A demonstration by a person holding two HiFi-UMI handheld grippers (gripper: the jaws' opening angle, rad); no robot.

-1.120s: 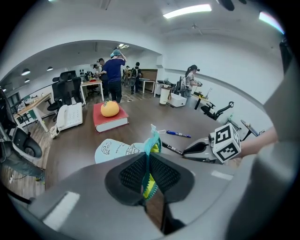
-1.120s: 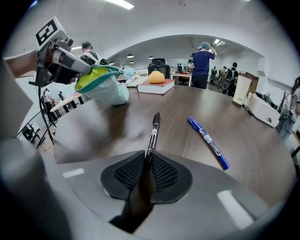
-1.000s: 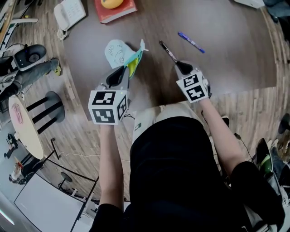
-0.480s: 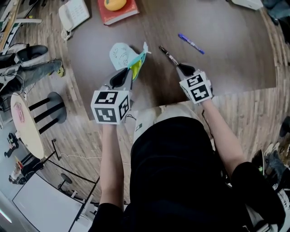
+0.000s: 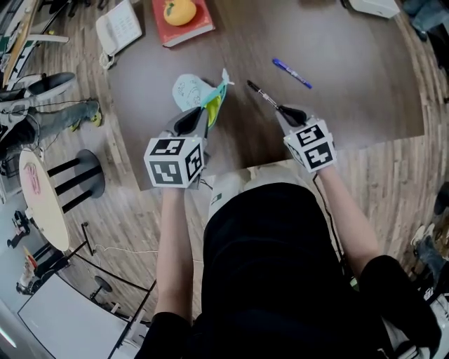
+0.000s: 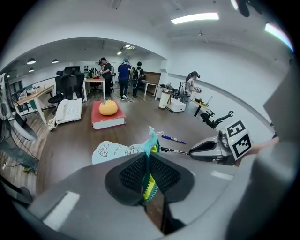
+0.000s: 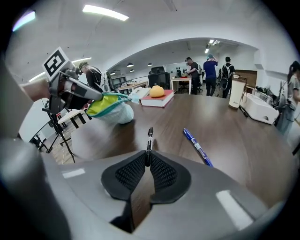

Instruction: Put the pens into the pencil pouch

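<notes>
Pouch (image 5: 191, 90): left of the pen (image 5: 263, 95) in the right tongs (image 5: 280, 109). Second pen (image 5: 292, 73): on surface (image 5: 351, 84), farther right. Book (image 5: 184, 21), telephone (image 5: 119, 26): behind pouch.

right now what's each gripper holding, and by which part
Left gripper: the pouch, by the zipper edge of its open mouth. Right gripper: the black pen, by its near end, fingers just closing.

My left gripper (image 5: 201, 113), right gripper (image 5: 280, 108): smooth grey shells, jaws lined with rounded black pads (image 7: 131, 172), fine ribbed grid. White cube (image 5: 174, 163) behind each, black square markers on faces. I wear black short-sleeved top (image 5: 273, 266), pale garment (image 5: 256, 177) below.
</notes>
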